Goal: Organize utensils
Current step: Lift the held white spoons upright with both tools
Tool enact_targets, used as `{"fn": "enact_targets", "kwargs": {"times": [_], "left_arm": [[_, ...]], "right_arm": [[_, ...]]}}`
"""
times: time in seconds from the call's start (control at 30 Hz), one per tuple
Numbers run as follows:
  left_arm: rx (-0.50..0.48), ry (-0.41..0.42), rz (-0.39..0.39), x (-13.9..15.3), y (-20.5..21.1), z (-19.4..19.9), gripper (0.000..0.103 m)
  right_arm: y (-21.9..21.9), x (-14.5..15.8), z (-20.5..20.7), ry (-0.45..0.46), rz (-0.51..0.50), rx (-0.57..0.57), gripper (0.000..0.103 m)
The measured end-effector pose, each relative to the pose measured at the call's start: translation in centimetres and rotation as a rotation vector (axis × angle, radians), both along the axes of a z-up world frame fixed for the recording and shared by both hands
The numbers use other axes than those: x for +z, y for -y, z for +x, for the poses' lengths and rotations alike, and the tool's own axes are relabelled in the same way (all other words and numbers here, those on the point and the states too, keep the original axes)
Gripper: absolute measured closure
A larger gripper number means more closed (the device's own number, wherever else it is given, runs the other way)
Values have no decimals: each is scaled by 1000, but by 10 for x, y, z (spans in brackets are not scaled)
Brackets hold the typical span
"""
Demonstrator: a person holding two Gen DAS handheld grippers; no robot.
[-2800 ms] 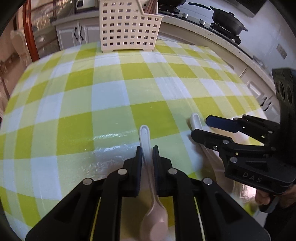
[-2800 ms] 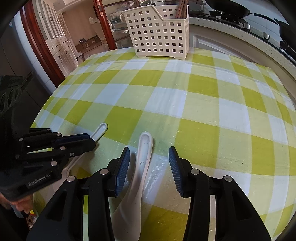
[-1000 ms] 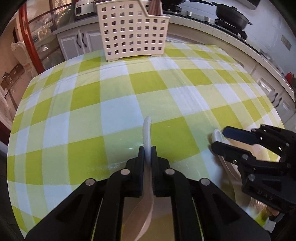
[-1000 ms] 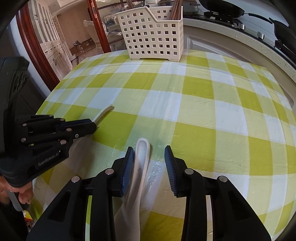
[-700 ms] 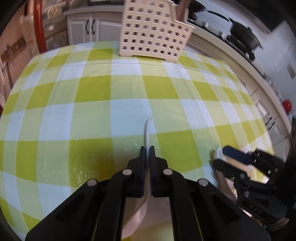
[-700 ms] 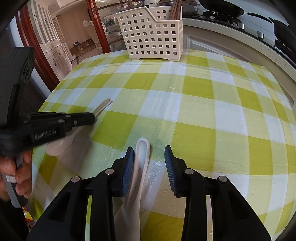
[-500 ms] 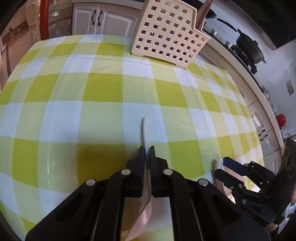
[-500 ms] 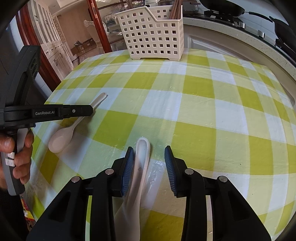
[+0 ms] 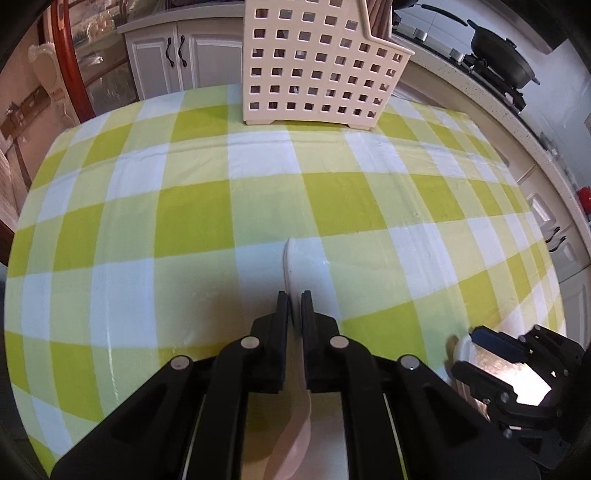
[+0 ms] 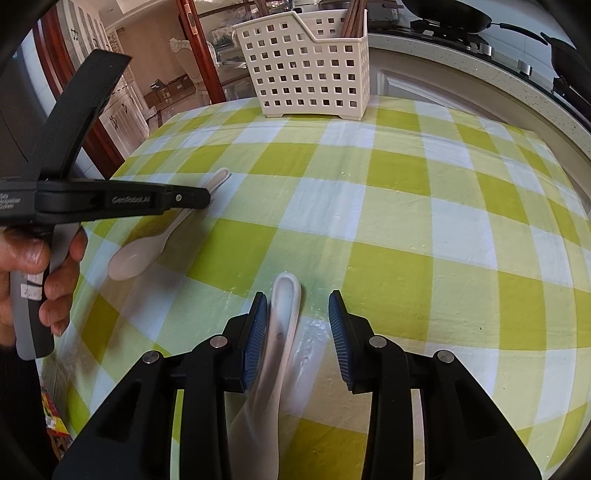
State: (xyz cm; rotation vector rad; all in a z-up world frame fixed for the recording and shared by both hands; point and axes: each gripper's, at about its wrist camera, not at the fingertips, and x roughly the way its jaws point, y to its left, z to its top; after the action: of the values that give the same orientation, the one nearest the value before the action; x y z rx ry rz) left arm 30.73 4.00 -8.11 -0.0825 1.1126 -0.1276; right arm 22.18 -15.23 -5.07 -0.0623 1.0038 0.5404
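Pink spoon (image 9: 295,273) — handle toward the basket (image 9: 317,62) (bowl rearward) — pinched in left claw (image 9: 294,306).

Two spoons (image 10: 140,254), one basket (image 10: 306,70), two claws (image 10: 297,321).

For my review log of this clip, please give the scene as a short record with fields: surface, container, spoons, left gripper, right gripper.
surface: checked tablecloth
container: perforated basket at the far edge, chopsticks inside
spoons: pink spoon; white spoon
left gripper: clamped on the pink spoon's handle
right gripper: jaws apart around the white spoon, one pad beside it, not clamped
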Motion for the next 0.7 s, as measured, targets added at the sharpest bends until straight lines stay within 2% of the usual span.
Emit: {"fn": "enact_targets", "kwargs": {"times": [0.17,0.27,0.3,0.4,0.43,0.47,0.6,0.7], "left_arm": [[-16,1,50,1,5,17,92],[-16,10,62,1,4,23,95],[-11,9,52,1,3,23,98],[-3,22,13,3,0,16,99],[-3,28,4,4,0,12,99],[-1,34,-7,5,0,9,99],[1,57,-30,10,-1,-3,99],[-8,81,-48,19,-2,-12,99]], "right_arm": [[-1,-1,0,1,-3,4,69],[-2,0,0,1,-7,6,69],[-2,0,1,2,-8,7,69],[-5,-1,4,3,-5,15,70],[-6,-1,6,7,-7,17,80],[-6,-2,8,11,-12,16,84],[-7,-2,10,12,-7,19,85],[1,7,9,42,8,-22,85]]}}
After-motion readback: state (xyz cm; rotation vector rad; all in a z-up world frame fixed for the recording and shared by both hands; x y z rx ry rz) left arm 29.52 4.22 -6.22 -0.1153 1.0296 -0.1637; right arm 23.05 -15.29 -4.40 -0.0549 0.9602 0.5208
